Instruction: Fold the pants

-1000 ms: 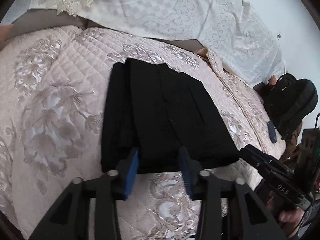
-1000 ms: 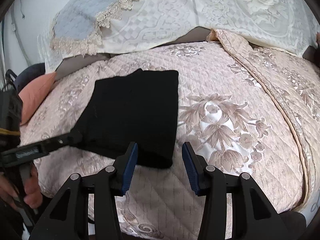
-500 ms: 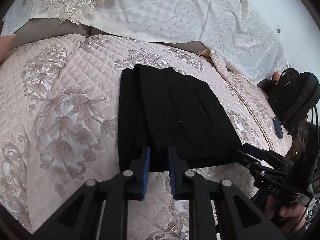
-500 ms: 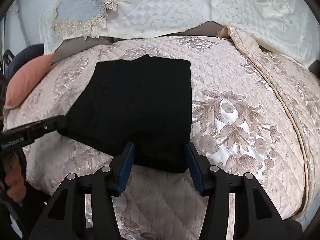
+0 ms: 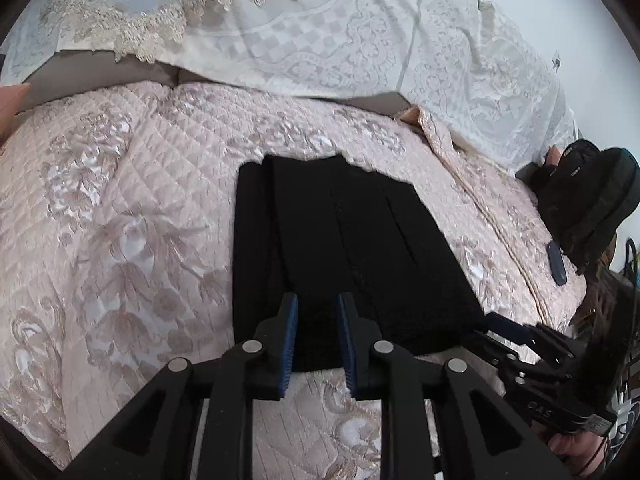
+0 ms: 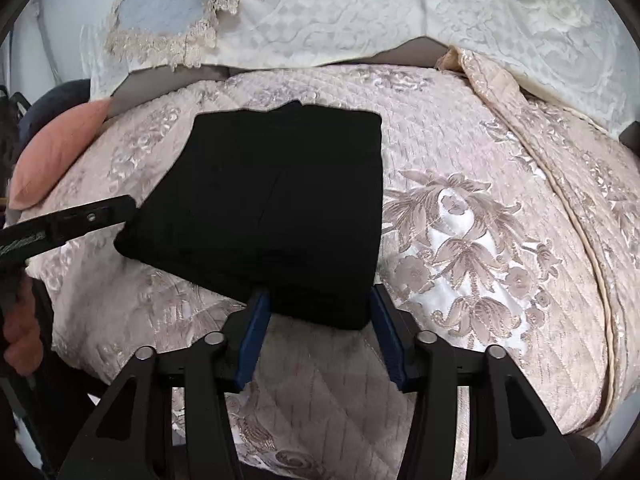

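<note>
Two grippers parked at the near hem, ready to lift and fold. Left wrist view: left gripper (image 5: 317,334) at 6 o'clock, jaws opening, straddling the hem of the pants (image 5: 344,256) without pinching, lying flat on the bed (image 5: 132,220). Right wrist view: right gripper (image 6: 318,326) closing, jaws apart around the near-right corner.
</note>
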Motion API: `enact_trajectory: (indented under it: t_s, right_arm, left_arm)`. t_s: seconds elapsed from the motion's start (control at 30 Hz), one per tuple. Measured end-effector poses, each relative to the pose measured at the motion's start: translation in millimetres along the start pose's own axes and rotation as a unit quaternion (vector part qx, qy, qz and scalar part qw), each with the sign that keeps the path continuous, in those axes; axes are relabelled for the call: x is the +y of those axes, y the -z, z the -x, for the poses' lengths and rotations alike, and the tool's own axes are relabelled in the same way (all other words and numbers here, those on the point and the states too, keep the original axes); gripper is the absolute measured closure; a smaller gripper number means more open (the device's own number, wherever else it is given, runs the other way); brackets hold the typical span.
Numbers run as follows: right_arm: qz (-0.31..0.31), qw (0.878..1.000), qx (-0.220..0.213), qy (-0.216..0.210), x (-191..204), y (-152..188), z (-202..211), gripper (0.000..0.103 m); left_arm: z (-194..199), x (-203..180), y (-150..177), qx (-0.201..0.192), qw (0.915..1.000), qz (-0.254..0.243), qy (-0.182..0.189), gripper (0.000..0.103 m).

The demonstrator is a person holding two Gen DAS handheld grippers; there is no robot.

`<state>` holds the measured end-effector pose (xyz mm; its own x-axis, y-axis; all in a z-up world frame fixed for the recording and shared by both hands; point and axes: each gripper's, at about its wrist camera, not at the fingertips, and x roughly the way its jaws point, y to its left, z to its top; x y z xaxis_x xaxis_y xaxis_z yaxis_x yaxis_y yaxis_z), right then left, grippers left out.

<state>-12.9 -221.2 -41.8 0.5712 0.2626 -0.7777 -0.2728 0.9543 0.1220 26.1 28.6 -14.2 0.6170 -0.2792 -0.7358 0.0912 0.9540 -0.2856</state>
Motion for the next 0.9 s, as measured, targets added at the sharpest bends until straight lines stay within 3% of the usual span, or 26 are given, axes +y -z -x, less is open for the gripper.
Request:
enact_trajectory:
  t_s: [0.2,0.37,0.47,0.8,0.9]
  right_arm:
    - [-0.018,0.999,-0.026,-0.015,-5.1,-3.8,10.2,0.055]
    - [-0.021,1.0,0.012,-0.015,-5.9,-2.9,-11.2,0.055]
    - [-0.018,1.0,0.004,-0.018,-6.6,-3.6,-5.5,0.055]
    - [-0.042,0.998,-0.005,-0.041,-18.9,-10.0,3.1,0.055]
    - [-0.053,0.997,-0.006,-0.053,-23.0,-14.6,1.9,0.055]
  left_arm:
    - [3.9,4.7,-7.2,-0.016,0.9998,0.005,-0.003,0.068]
    - [-16.4,5.1,5.2,0.028,0.9994,-0.008,-0.019,0.065]
    - [-13.3,7.3,12.3,0.023,0.9994,-0.015,-0.02,0.062]
    - [-2.7,37.0,3.9,0.018,0.999,0.034,-0.021,0.061]
    - [-4.7,43.4,-0.7,0.021,0.9985,0.05,-0.005,0.058]
